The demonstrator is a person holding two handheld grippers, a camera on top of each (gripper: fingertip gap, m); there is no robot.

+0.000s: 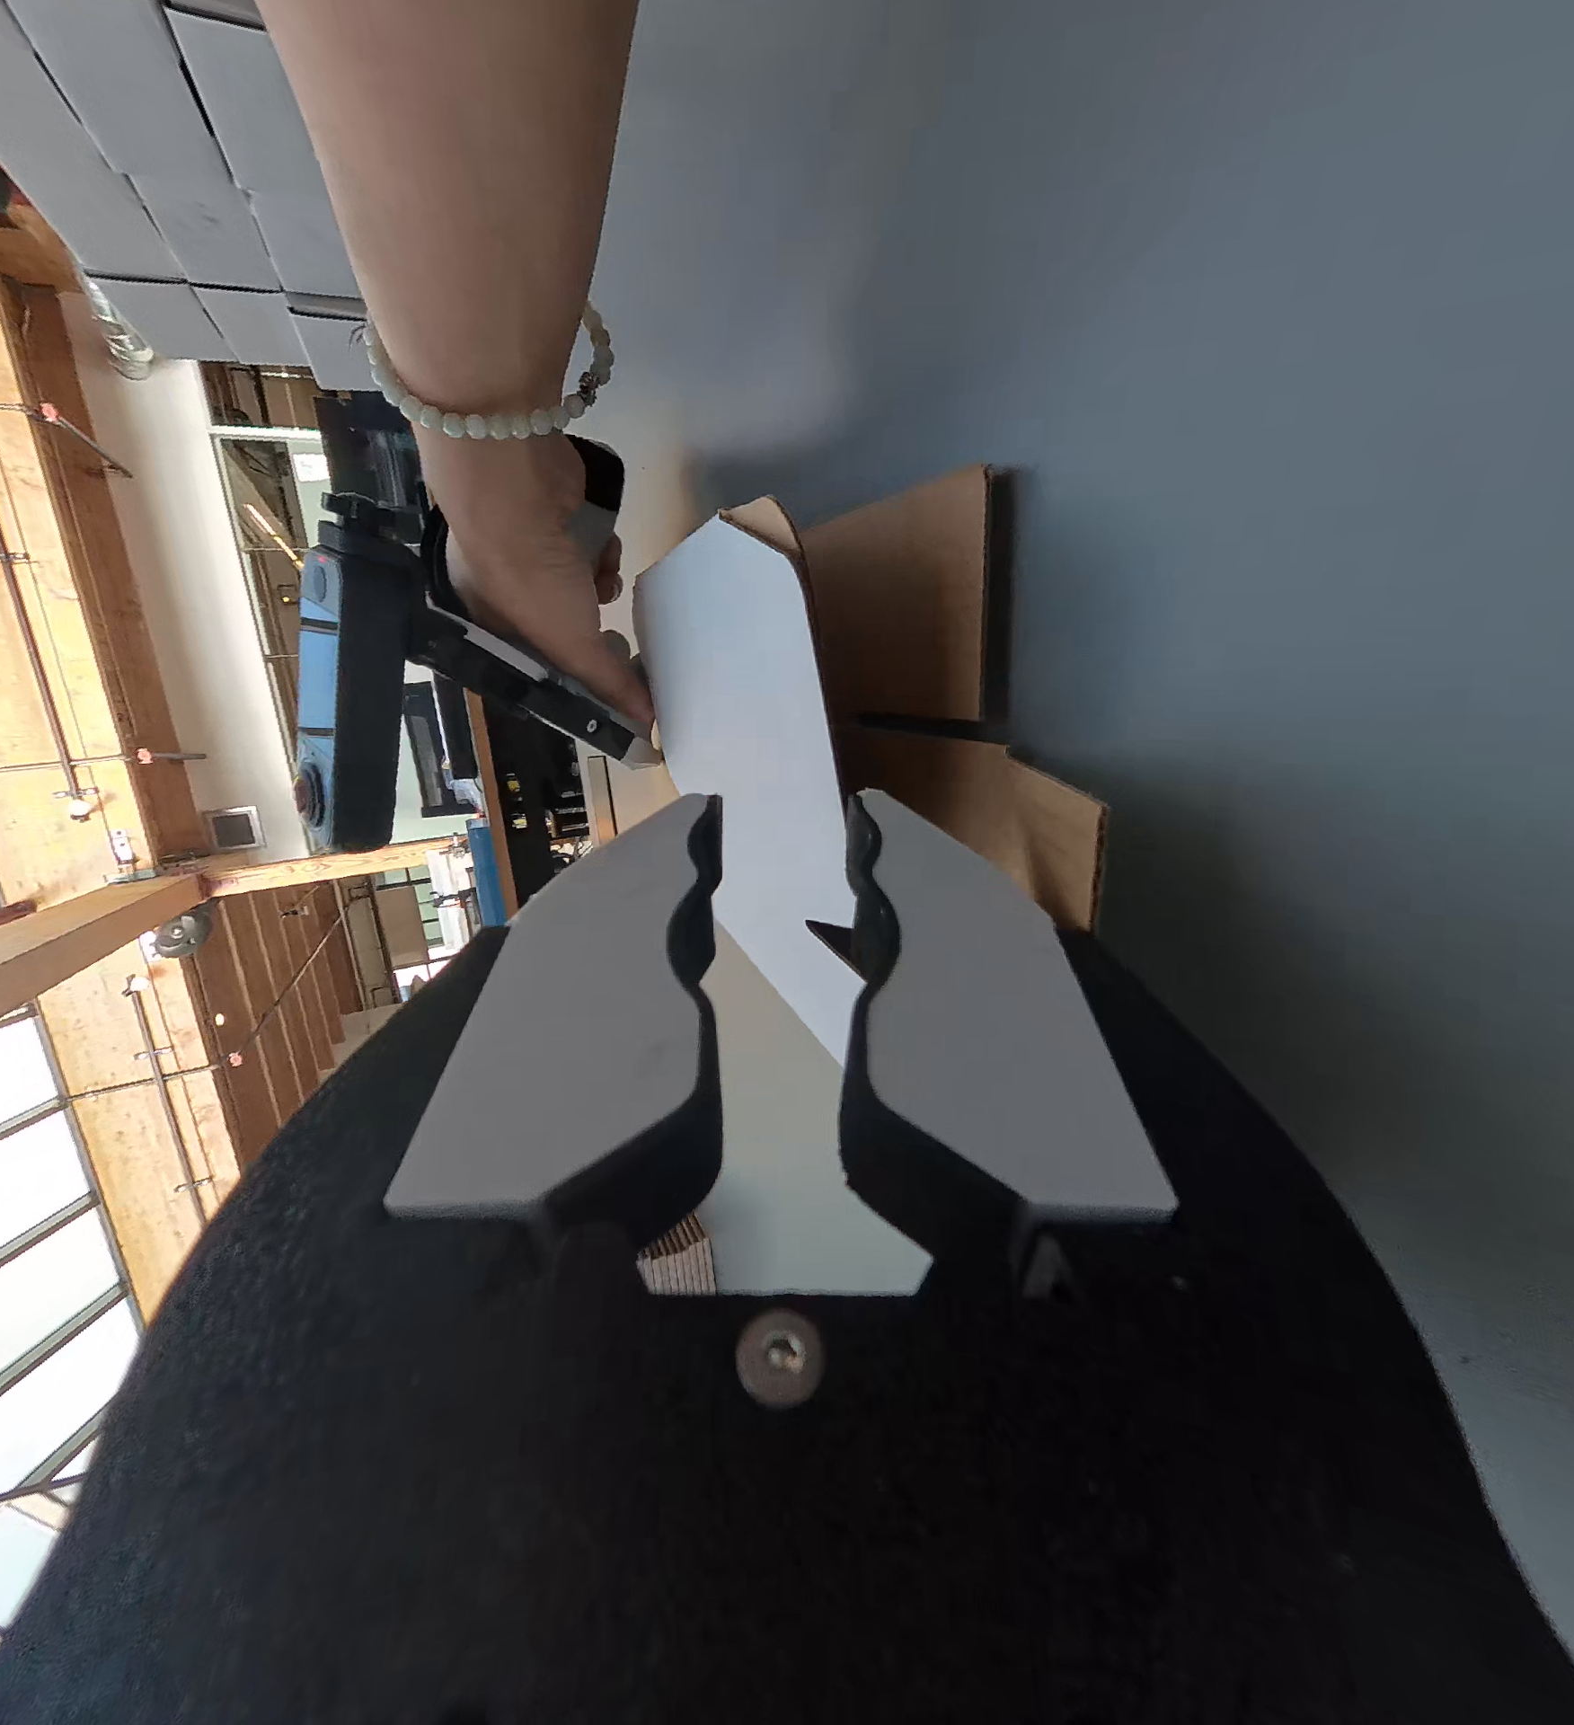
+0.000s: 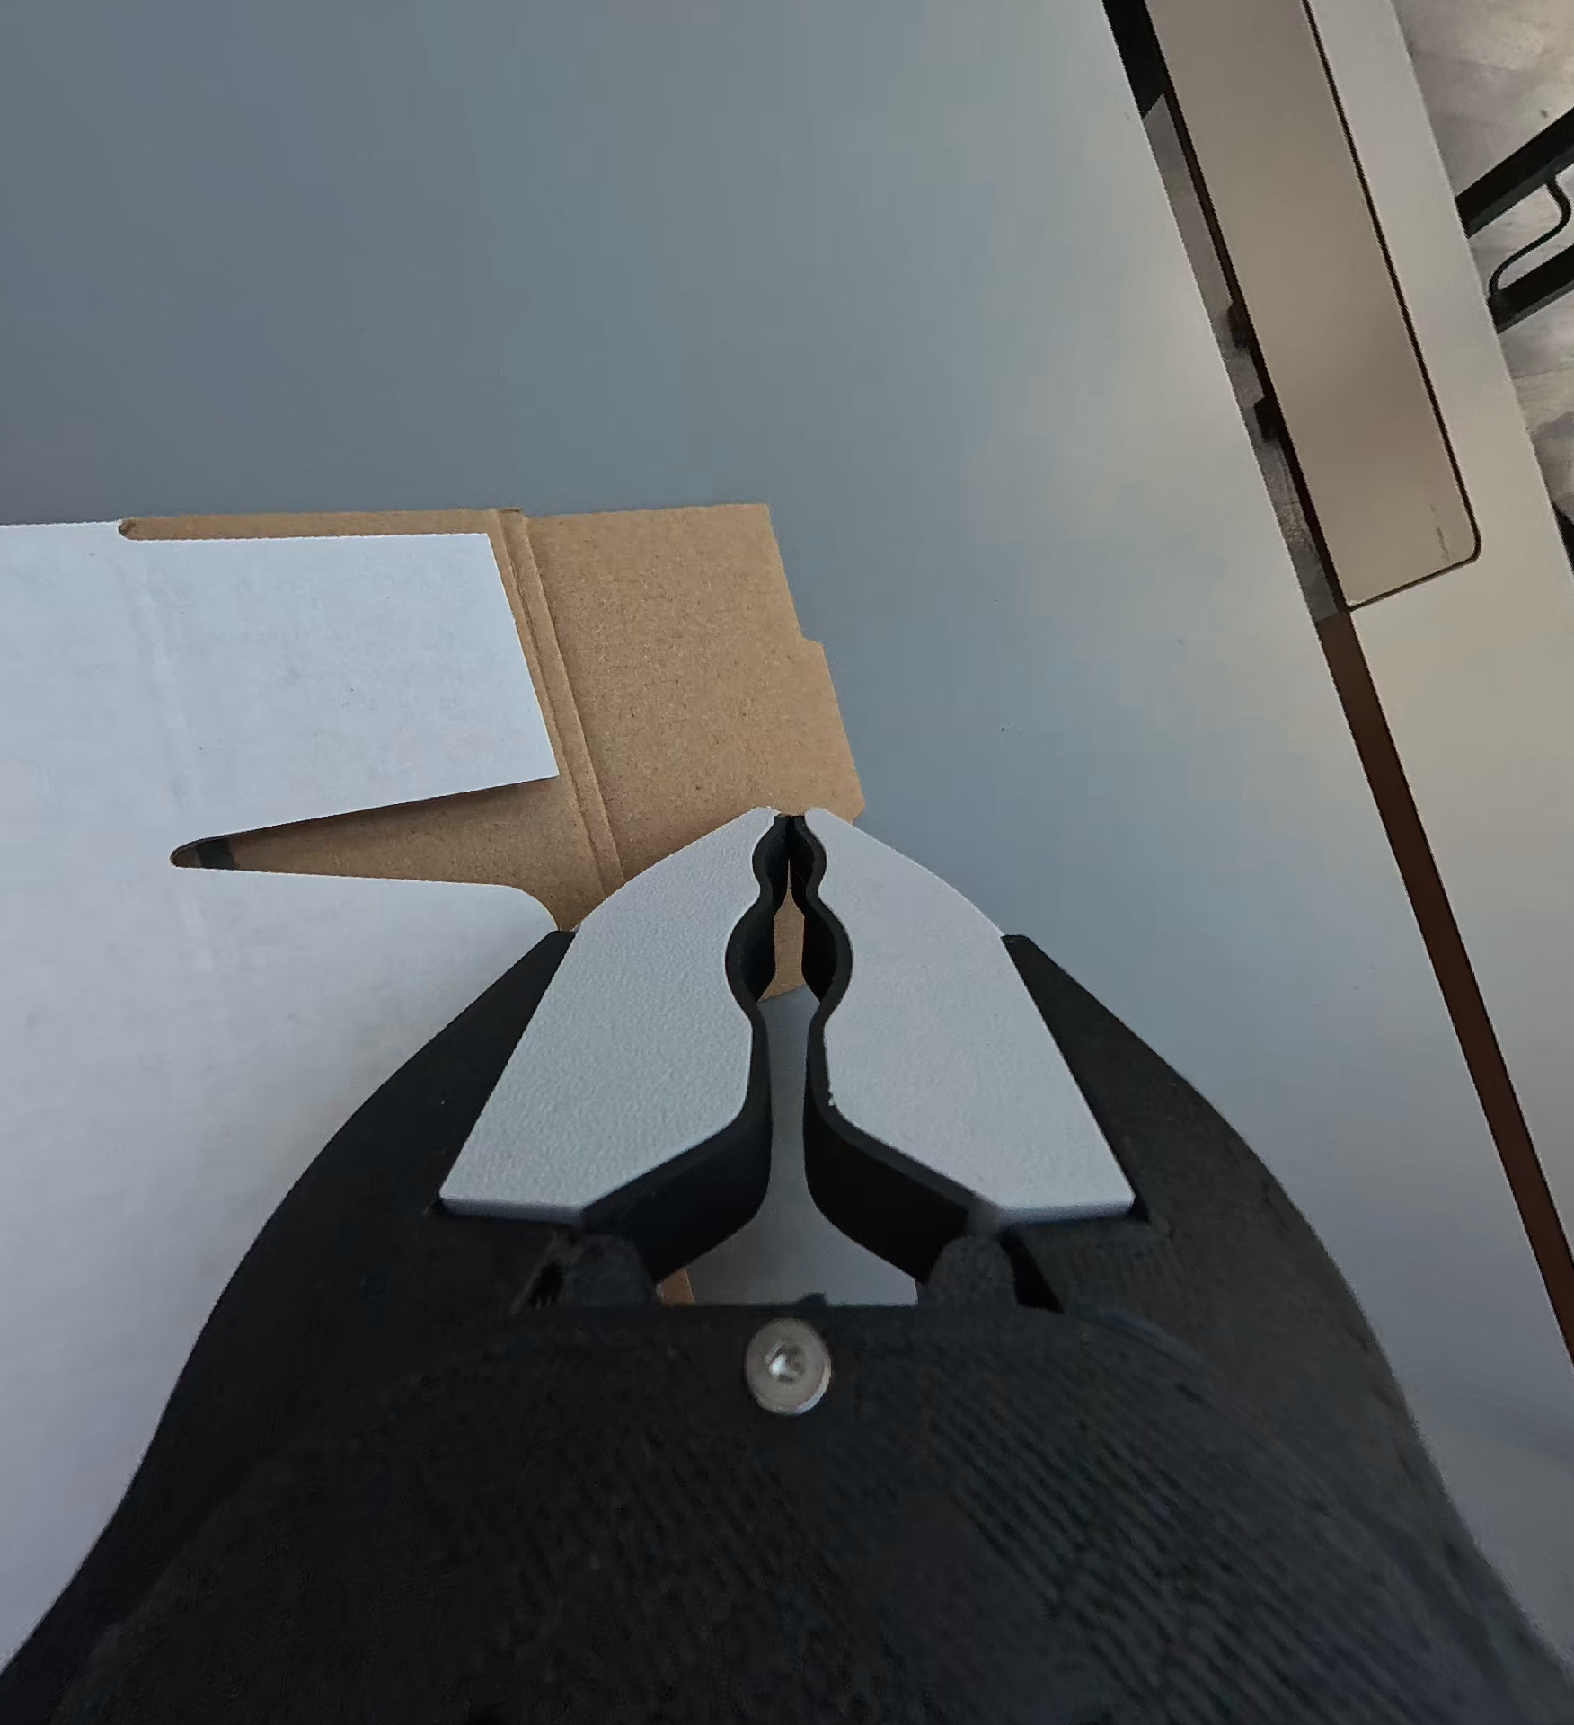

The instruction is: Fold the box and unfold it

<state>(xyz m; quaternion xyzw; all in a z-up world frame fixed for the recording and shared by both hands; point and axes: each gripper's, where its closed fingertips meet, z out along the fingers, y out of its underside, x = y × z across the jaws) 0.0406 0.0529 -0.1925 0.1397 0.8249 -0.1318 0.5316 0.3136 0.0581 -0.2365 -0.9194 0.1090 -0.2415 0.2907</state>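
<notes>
Left wrist view: left tongs (image 1: 783, 821) gape wide, white panel of box (image 1: 746, 709) rising between fingers, neither pad seen pressing it. Right tongs (image 1: 639, 747) beyond, at panel's far edge, held by hand (image 1: 531, 579).

Right wrist view: right tongs (image 2: 788, 821) tips nearly meeting; whether thin brown flap is pinched between them, cannot tell. Box (image 2: 205, 700) spreads left of these tongs, partly flat on grey desk (image 2: 765, 280).

Judgement: corrugated card, light, stiff across panels, bends readily at scored creases, white face likely slick. Best hold near free flap edge, away from crease.
</notes>
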